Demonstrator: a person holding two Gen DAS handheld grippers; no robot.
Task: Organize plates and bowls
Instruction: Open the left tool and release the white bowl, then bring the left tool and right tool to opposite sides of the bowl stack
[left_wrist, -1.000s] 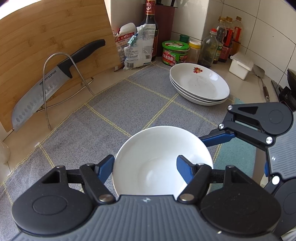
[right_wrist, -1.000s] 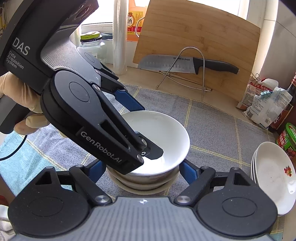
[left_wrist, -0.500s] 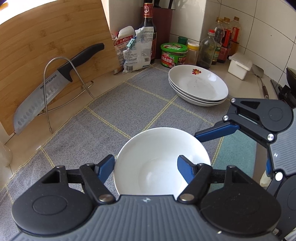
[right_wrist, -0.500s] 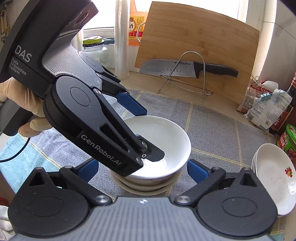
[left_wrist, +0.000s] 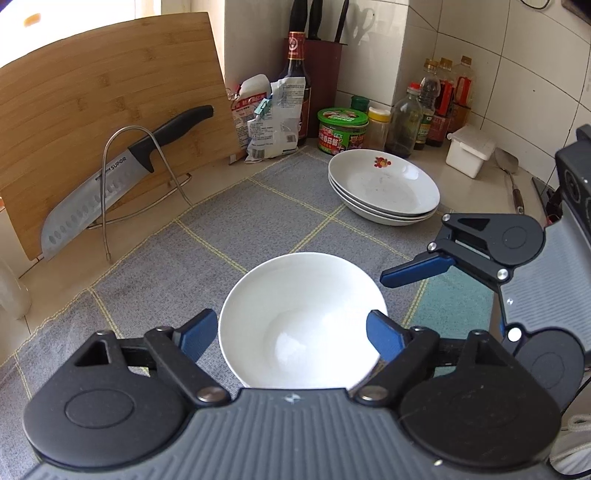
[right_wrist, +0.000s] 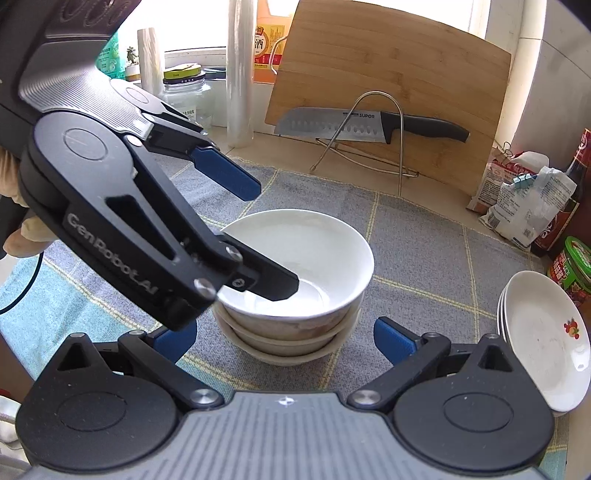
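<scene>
Two views logged. Left wrist: my left gripper (left_wrist: 288, 334) has its blue fingers (left_wrist: 195, 334) spread wide either side of the top white ceramic bowl (left_wrist: 301, 319), gripping nothing. That bowl sits on the grey checked cloth (left_wrist: 236, 206) over the table. The stack of shallow white plates (left_wrist: 384, 188) lies well apart, far right. Right wrist: my right gripper (right_wrist: 282, 339) is also wide open and empty, flanking the nested stack of bowls (right_wrist: 295, 291); one left finger hangs over the bowl's interior. Risk, my judgement: a careless withdrawal could hook the rim and tip the stack, since glazed bowls slide easily.
</scene>
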